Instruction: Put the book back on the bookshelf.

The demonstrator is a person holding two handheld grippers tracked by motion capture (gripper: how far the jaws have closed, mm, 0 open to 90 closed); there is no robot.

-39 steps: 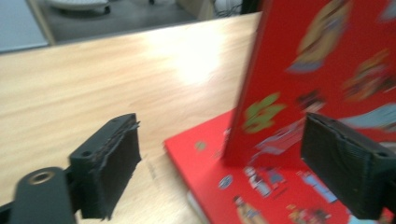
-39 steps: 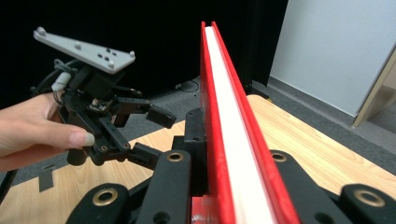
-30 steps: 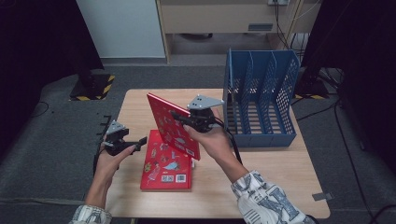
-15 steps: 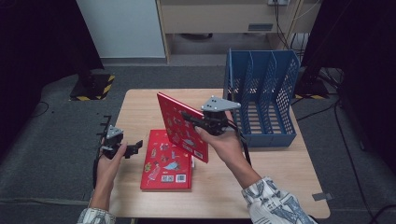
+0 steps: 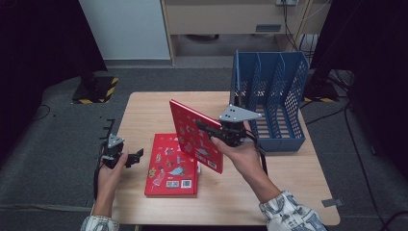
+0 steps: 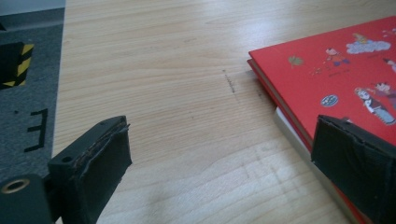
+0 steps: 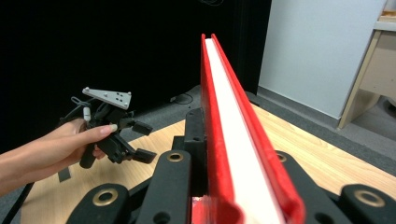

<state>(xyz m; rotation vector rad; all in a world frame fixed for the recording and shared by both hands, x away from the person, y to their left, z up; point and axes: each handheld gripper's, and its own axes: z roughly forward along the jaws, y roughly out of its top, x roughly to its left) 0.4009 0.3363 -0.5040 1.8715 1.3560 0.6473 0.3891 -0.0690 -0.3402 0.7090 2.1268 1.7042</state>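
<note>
High view: right gripper (image 5: 208, 129) is clamped on a red picture book (image 5: 195, 135), held up off the wooden table (image 5: 144, 108) w/ its cover tilted, standing on edge in the air betw. the table's middle and the blue file rack (image 5: 269, 103). Book's lower corner hangs just above a 2nd red book (image 5: 172, 165), which lies flat on the table near the front edge, cover w/ cartoon figures facing up. Rack stands at the table's far right, upright dividers, slots open to the top; held book is near it but apart. Left gripper (image 5: 137, 157) sits at the table's left edge in the person's left hand (image 5: 111, 168), jaws pointing toward the flat book, close to its left side, not touching. Left gripper view: its two black jaws stand wide apart w/ bare wood betw. them; flat book (image 6: 336, 88) lies ahead-right, one jaw overlapping the book's edge in the pic, and a pale-edged vol. shows under the red cover. Right gripper view: held book (image 7: 233, 135) runs straight up betw. that gripper's jaws, white page block facing the cam, red covers either side, pads pressed on both covers; left gripper (image 7: 140, 140) shows farther off at left, above the table.
</note>
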